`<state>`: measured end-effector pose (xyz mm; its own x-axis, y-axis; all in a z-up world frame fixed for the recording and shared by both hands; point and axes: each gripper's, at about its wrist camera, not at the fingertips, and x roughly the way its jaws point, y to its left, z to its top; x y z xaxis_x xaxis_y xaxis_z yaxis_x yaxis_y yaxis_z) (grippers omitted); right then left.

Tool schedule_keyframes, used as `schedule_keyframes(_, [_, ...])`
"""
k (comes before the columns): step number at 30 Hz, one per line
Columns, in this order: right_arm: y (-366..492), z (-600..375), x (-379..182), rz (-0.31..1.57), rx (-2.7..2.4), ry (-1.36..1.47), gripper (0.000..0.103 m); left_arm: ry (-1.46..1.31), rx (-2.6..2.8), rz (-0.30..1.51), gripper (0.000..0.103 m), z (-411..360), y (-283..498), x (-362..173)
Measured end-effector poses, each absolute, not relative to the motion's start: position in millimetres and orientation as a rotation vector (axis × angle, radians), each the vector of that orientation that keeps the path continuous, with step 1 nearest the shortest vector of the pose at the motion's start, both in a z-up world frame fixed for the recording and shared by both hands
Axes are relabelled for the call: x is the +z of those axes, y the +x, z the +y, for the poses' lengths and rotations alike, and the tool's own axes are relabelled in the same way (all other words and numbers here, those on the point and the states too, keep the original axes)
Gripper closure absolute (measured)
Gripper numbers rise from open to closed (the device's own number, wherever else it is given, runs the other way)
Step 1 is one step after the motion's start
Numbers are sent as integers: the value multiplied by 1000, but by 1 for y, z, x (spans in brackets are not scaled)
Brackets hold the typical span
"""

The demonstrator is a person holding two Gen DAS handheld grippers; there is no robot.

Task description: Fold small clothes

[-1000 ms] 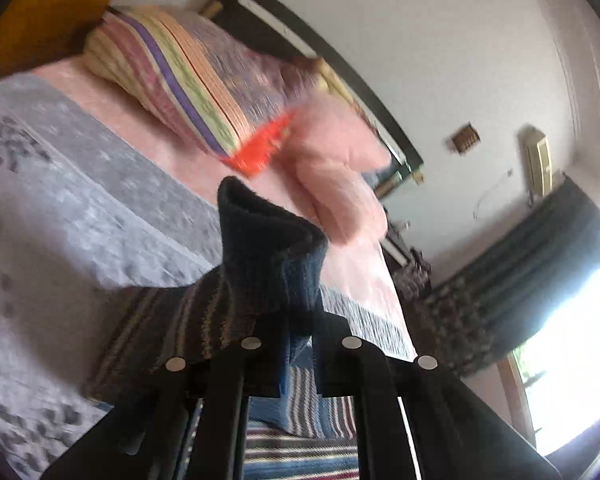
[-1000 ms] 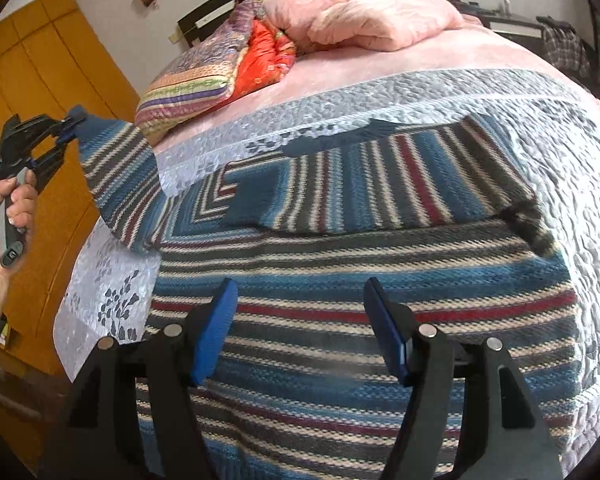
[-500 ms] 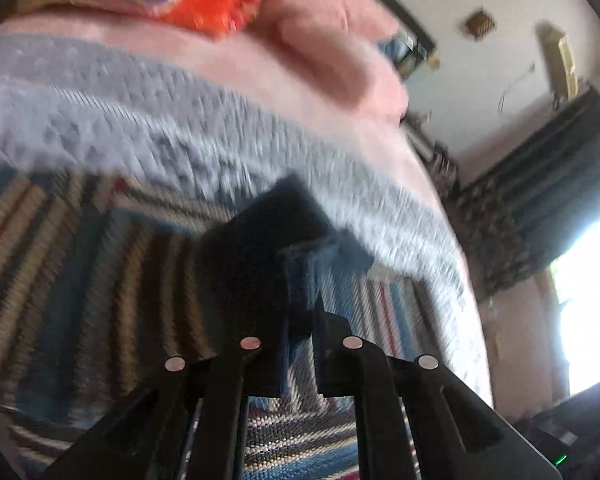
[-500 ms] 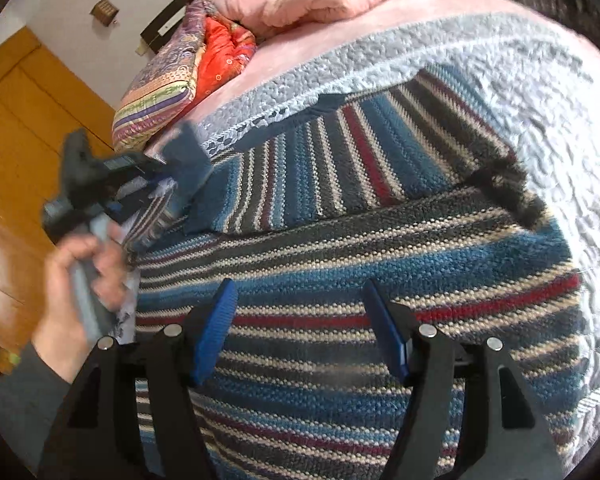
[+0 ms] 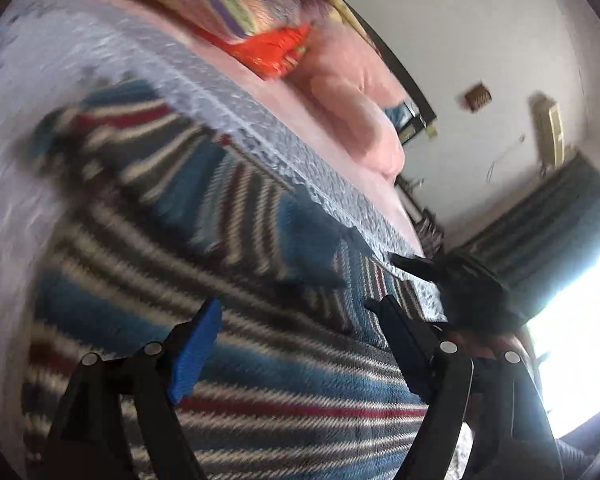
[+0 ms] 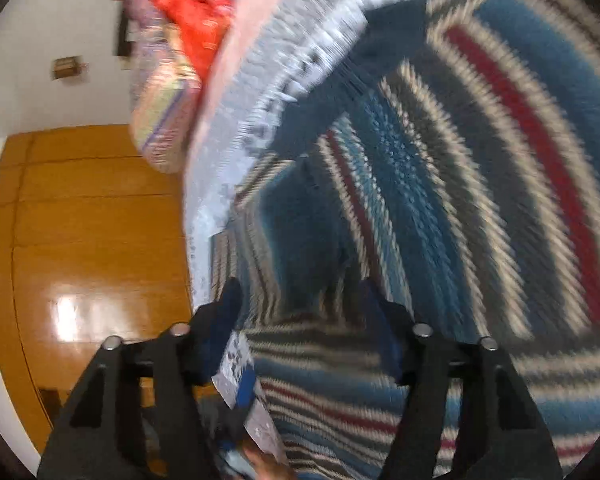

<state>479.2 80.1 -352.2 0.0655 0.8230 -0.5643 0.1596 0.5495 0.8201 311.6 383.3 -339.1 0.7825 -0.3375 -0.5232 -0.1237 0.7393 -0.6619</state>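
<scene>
A blue knit sweater point(image 5: 284, 376) with cream, grey and red stripes lies flat on the bed. One sleeve point(image 5: 188, 176) is folded across its body, with the dark cuff toward the middle. My left gripper point(image 5: 296, 340) hovers open just above the sweater, nothing between its blue pads. In the left wrist view my right gripper point(image 5: 460, 288) is at the right, held in a hand. In the right wrist view the right gripper point(image 6: 304, 316) is open and low over the sweater point(image 6: 480, 200), near the garment's side edge. Both views are blurred by motion.
A pale grey quilted cover point(image 5: 260, 120) lies under the sweater on a pink sheet. A striped pillow point(image 5: 220, 4) and pink pillows point(image 5: 360, 120) sit at the headboard. An orange wooden wardrobe point(image 6: 92, 220) stands beside the bed, and a bright window point(image 5: 580, 340) with dark curtains is opposite.
The left gripper carried the sleeve cuff over the sweater's body, let it go and opened. The right gripper stayed open and swung down toward the sweater's edge by the wardrobe.
</scene>
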Motion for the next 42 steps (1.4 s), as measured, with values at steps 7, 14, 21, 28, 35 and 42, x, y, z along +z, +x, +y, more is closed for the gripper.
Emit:
schedule_keyframes(7, [498,111,-367,1497,561,866,57,-877,-132,704,22,409,316,-362])
schedule_keyframes(14, [509,122,-321,1439,577,670,96,-906,-107,721,22,417,312,-373])
schedule_keyframes(21, [531,109,-208,1268,622,473,97,-880,-85,747,22,414,311,-381])
schedule_keyframes(28, [560,70,-156,1175,578,411,97,-879,-85,750,22,414,313,-383])
schedule_keyframes(35, [560,18,-186,1186,524,418,97,-872,-82,753,22,413,315,-382])
schedule_keyframes(42, [547,-24,-263,1265,437,427,97,-867,-79,738,24,414,313,-380])
